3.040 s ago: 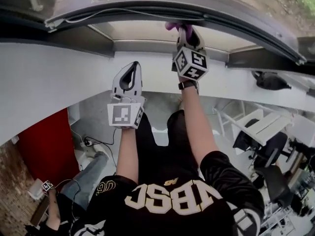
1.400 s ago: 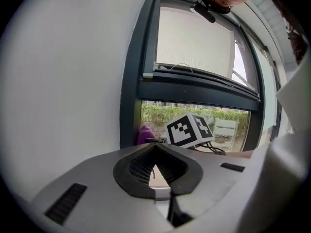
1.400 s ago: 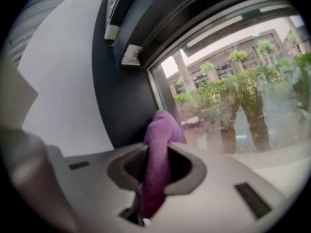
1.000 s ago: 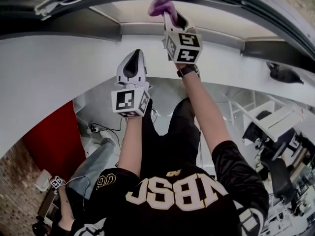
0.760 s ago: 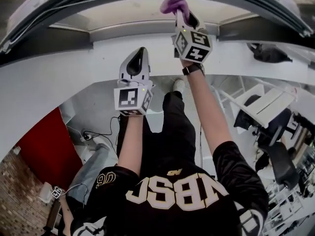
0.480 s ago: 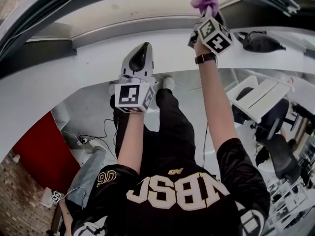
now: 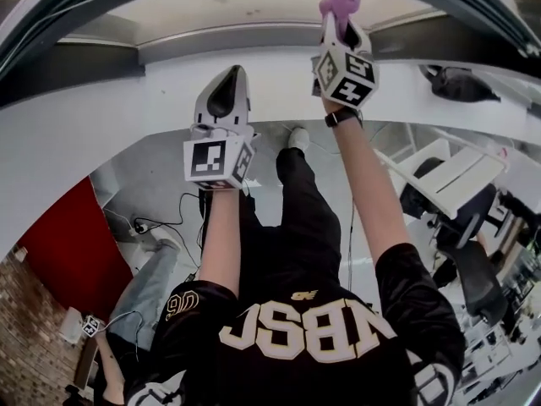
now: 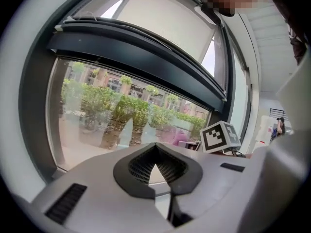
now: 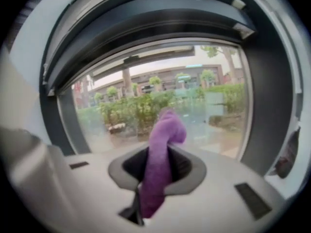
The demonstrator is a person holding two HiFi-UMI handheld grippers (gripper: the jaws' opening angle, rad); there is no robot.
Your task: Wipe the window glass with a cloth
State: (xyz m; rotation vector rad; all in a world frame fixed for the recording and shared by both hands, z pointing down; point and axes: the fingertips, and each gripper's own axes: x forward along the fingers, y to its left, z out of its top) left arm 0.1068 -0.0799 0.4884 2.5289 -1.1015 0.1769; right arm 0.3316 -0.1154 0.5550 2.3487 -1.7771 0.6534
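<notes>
Both tongs are staying raised at the window glass (image 7: 211, 2); the right tongs (image 7: 340, 25), pinching the purple cloth (image 7: 340, 2), are sliding back leftward along the pane, so wiping is apparently continuing; the left tongs (image 7: 226, 83) are hanging pressed together, empty.

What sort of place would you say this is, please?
Probably an office or workroom, indoors at a large window: the window glass looks onto shrubs and buildings outside, and a black office chair and a white table stand in the room.
</notes>
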